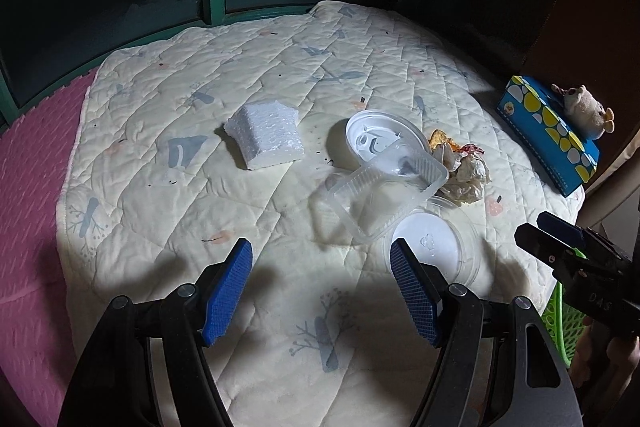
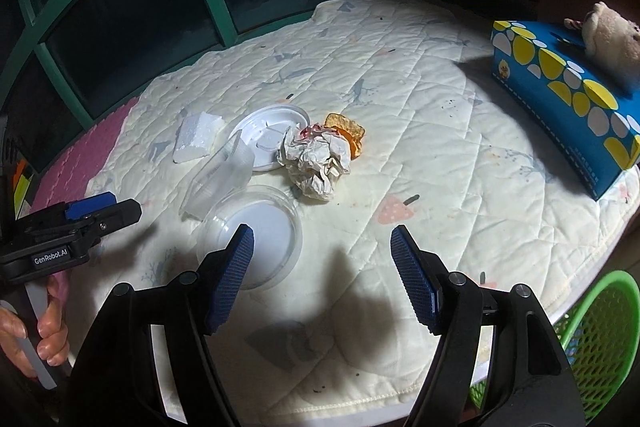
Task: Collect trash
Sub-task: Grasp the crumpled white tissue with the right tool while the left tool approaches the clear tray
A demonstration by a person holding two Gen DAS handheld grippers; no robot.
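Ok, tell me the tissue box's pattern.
Blue tissue box with yellow and white half-circles, clearest in the right wrist view.

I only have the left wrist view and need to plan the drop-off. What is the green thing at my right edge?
Observer: A green mesh basket, just past the near right edge of the quilt.
Operator: Is the right claw carrying anything?
Observer: No. The right claw is open, with only quilt showing between its fingers.
Operator: Is the crumpled paper pinned under the clear tray?
Observer: No. The crumpled paper lies free, apart from the clear tray.
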